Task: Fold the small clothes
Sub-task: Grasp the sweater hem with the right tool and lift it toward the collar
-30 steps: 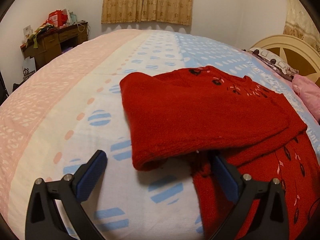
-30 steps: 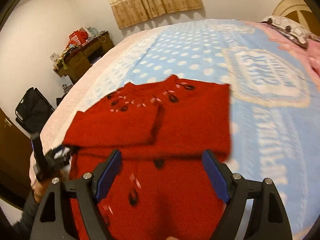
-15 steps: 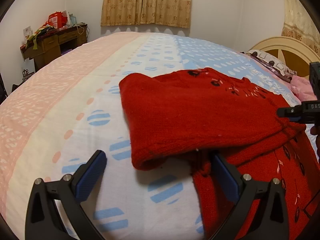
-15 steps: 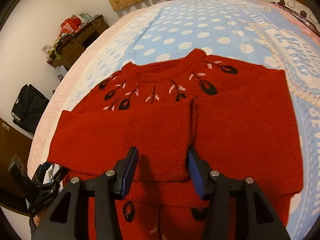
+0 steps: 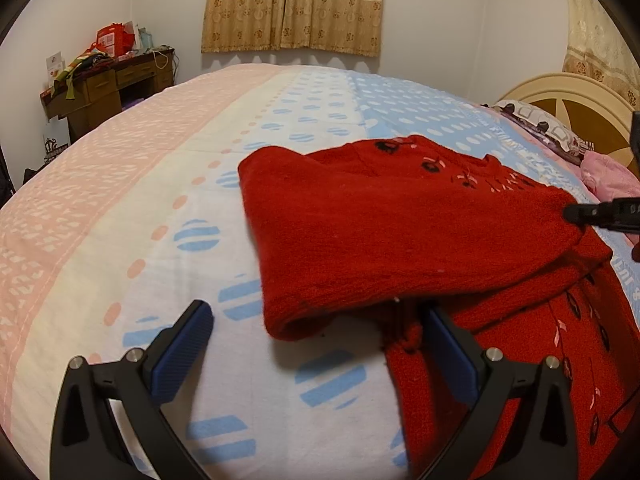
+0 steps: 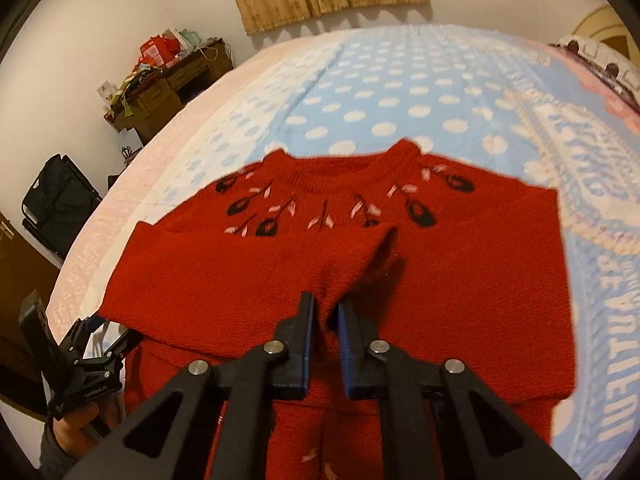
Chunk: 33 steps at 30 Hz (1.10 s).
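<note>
A red knitted sweater (image 6: pixel 460 280) with black and pink flowers lies flat on the bed, its collar at the far side. Both sleeves are folded across the chest. My right gripper (image 6: pixel 326 316) is closing its jaws, and its pads pinch the cuff end of the left-hand sleeve (image 6: pixel 248 272) at the sweater's middle. In the left wrist view the same sweater (image 5: pixel 400 232) fills the right half, and the right gripper's tip (image 5: pixel 600 216) shows at its far right edge. My left gripper (image 5: pixel 316 320) stands open at the sweater's near left side, nothing between its pads.
The bedspread (image 5: pixel 140 220) is pink, white and blue with dots. A cluttered wooden desk (image 5: pixel 108 84) stands by the far left wall, a black bag (image 6: pixel 56 200) beside the bed. The headboard (image 5: pixel 568 104) and pillows (image 5: pixel 612 176) are at the right.
My right gripper has moved forward over the sweater and lower, and its jaws have gone from wide to pinched on the sleeve cuff. The left gripper has stayed put.
</note>
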Each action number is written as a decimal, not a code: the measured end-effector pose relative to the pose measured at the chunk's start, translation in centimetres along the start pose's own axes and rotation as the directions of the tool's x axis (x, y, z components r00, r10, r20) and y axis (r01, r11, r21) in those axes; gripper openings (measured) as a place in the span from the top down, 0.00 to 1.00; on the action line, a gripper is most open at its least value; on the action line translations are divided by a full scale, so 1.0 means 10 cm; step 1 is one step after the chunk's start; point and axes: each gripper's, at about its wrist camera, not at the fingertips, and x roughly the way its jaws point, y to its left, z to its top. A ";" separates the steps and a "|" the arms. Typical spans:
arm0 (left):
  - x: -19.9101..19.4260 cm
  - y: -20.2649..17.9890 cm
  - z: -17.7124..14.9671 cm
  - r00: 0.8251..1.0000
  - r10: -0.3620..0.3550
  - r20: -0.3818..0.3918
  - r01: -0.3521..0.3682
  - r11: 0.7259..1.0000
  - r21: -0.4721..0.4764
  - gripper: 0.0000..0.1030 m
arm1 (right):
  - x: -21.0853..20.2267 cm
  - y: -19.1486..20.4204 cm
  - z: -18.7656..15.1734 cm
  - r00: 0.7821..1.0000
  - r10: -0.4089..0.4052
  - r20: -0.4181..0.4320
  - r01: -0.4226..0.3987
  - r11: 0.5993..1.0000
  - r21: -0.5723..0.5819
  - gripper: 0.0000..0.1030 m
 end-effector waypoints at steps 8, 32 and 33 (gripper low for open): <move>0.00 0.00 0.00 1.000 -0.001 0.000 0.001 1.000 0.000 0.00 | -0.20 -0.18 0.02 0.999 -0.018 0.032 0.018 1.000 0.013 0.91; 0.00 0.03 0.00 1.000 -0.008 0.003 0.008 1.000 -0.010 0.00 | -0.51 -0.99 -0.06 0.990 -0.125 0.061 0.118 0.987 0.113 0.91; 0.01 0.03 0.00 1.000 -0.007 0.003 0.007 1.000 -0.009 0.00 | -0.51 -1.00 -0.06 0.990 -0.128 0.060 0.120 0.986 0.116 0.91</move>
